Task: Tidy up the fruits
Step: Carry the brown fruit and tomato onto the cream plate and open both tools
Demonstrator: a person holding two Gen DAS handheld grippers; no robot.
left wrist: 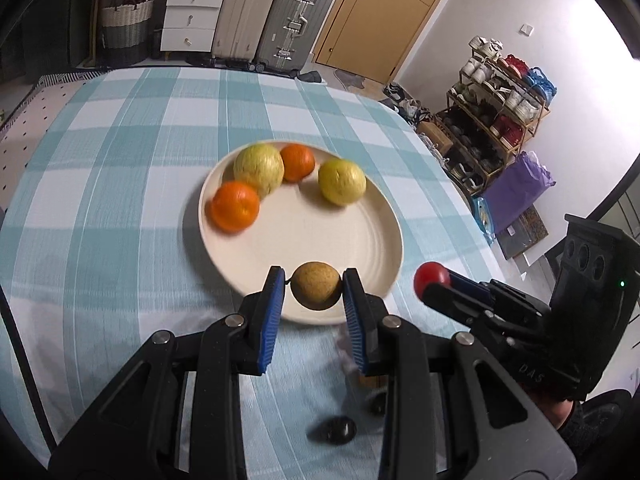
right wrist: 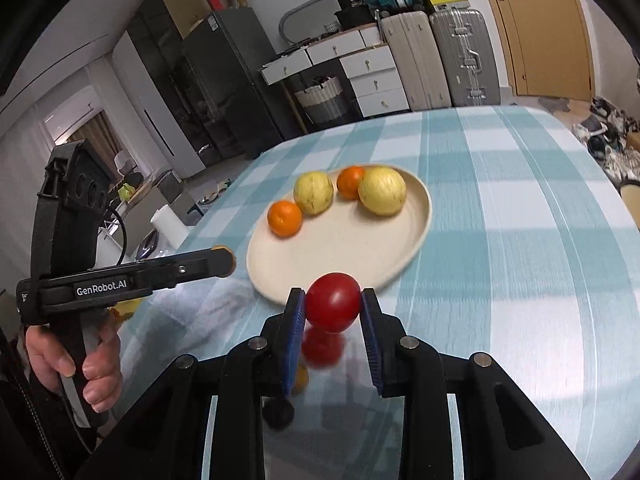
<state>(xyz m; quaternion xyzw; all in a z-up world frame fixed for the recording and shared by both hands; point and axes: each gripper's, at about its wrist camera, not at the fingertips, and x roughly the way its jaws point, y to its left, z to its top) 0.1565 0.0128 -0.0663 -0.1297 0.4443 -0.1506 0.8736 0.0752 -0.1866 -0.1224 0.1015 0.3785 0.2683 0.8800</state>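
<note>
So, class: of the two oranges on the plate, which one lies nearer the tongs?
The left-hand orange, at the plate's left rim; the other orange sits farther back.

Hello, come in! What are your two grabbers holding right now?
Left gripper shut on brown fruit. Right gripper shut on tomato. Plate has room, nothing blocking.
</note>
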